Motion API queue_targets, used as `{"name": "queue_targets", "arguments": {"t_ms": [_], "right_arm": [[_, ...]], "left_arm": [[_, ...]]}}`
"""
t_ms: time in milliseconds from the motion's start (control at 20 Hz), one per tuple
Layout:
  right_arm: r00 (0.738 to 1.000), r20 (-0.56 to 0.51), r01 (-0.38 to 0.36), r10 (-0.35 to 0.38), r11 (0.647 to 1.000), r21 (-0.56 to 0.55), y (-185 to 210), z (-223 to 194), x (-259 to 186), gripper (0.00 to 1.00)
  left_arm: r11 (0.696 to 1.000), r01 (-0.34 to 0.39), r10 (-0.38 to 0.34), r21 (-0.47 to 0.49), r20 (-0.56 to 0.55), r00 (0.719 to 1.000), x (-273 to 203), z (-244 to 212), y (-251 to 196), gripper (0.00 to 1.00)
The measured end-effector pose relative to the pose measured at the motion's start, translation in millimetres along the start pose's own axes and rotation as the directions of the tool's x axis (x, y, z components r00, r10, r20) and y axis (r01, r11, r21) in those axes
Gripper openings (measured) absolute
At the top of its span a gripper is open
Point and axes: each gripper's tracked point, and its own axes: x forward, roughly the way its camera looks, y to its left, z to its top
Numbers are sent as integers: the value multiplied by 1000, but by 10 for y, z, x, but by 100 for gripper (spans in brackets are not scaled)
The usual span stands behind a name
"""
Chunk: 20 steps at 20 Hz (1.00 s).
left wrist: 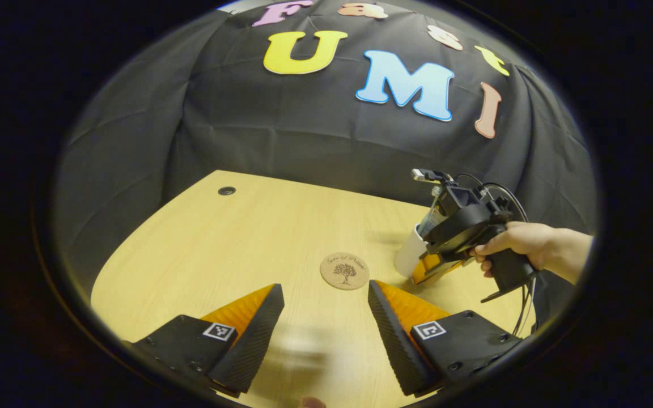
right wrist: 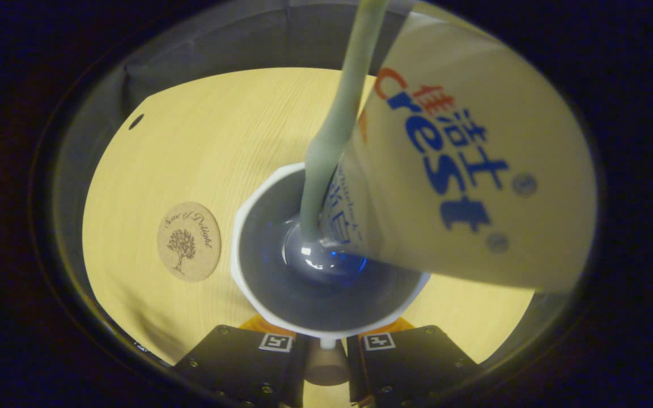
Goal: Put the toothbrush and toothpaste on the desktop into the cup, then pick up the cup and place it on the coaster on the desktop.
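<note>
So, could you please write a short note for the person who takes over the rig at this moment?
Left gripper: open, holding nothing, low over the desktop, near the coaster.
Right gripper: closed around the cup's handle at the near rim; I cannot confirm that both fingers press on it.
Cup: white, beside the coaster, not on it. Whether it is lifted off the desktop, I cannot tell.
Done: toothbrush and toothpaste both stand in the cup.
Left: carry the cup to the coaster, set it down and release. Probably go slowly, because both items stick out well above the rim.
</note>
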Motion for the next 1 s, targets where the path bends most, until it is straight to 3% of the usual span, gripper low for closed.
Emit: {"name": "queue_targets", "arguments": {"t_ms": [500,650,1000], "right_arm": [[997,79,1,4,998,-64,167,59,-138,31],[994,85,-58,66,995,-87,474,50,-220,30],[990,81,-102,115,983,-150,957,44,-258,30]], "left_arm": [[1000,-22,22,-9,-5,1000,-64,6,28,98],[999,-31,31,-18,-7,1000,-139,-35,55,98],[998,-57,57,-30,-3,998,-388,-122,242,100]]}}
